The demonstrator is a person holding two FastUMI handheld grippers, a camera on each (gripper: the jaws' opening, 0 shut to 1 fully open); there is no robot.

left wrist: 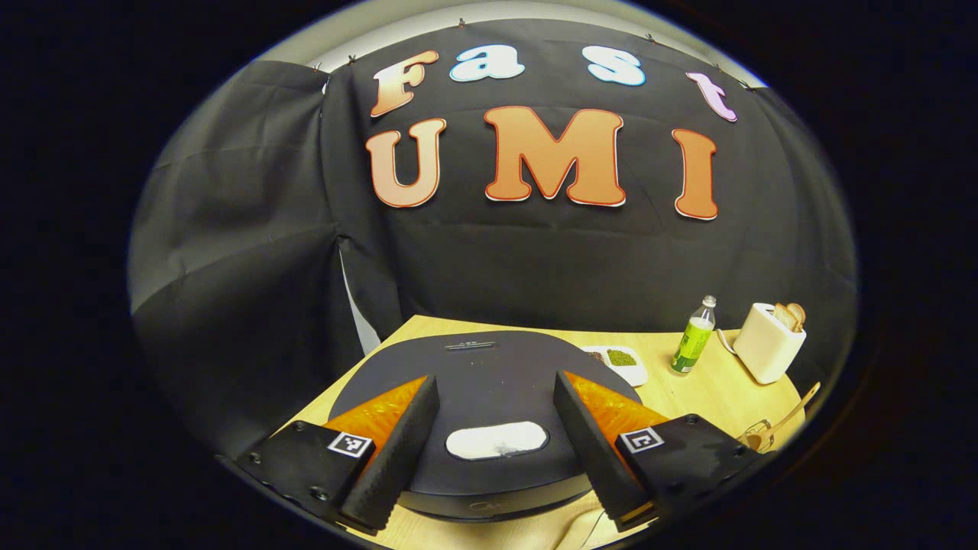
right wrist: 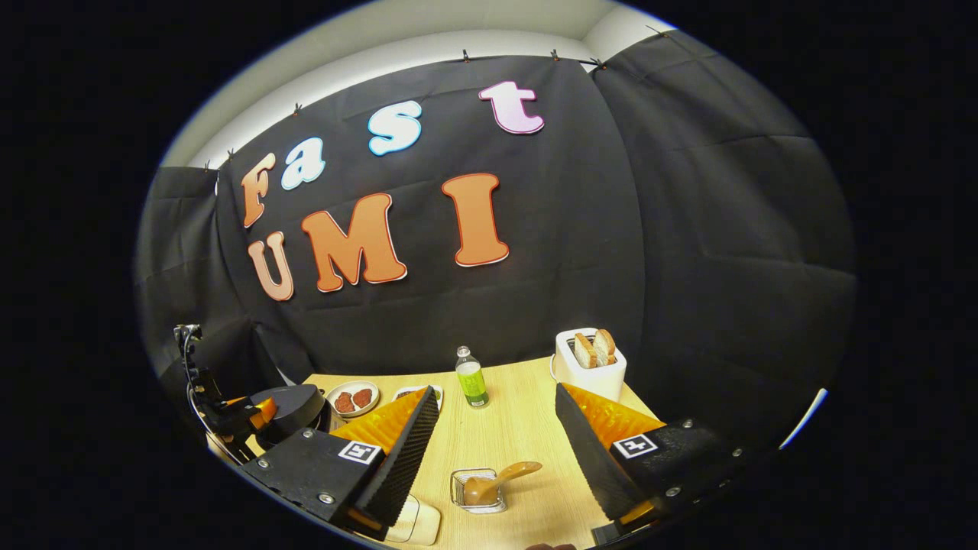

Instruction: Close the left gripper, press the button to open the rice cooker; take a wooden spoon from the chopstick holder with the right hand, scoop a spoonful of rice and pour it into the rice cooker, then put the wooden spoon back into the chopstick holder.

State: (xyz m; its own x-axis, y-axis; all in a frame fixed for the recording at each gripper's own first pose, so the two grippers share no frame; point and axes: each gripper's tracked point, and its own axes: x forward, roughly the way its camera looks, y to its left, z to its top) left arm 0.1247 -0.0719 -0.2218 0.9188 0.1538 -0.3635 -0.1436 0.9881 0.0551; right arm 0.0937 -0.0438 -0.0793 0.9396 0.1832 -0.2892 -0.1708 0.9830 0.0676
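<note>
The dark rice cooker sits shut right below my left gripper, whose open fingers straddle its lid. A white oval button lies on the lid between the fingers. In the right gripper view, the wire chopstick holder stands on the table with the wooden spoon leaning in it, just ahead of and between the spread fingers of my right gripper, which is open and holds nothing. Far left in that view, the left gripper hovers at the rice cooker. The spoon also pokes up at the left view's right edge.
A green bottle and a white toaster with bread stand at the back of the wooden table. A plate with red pieces and a white dish of grains lie beside the cooker. A white object sits near the front edge.
</note>
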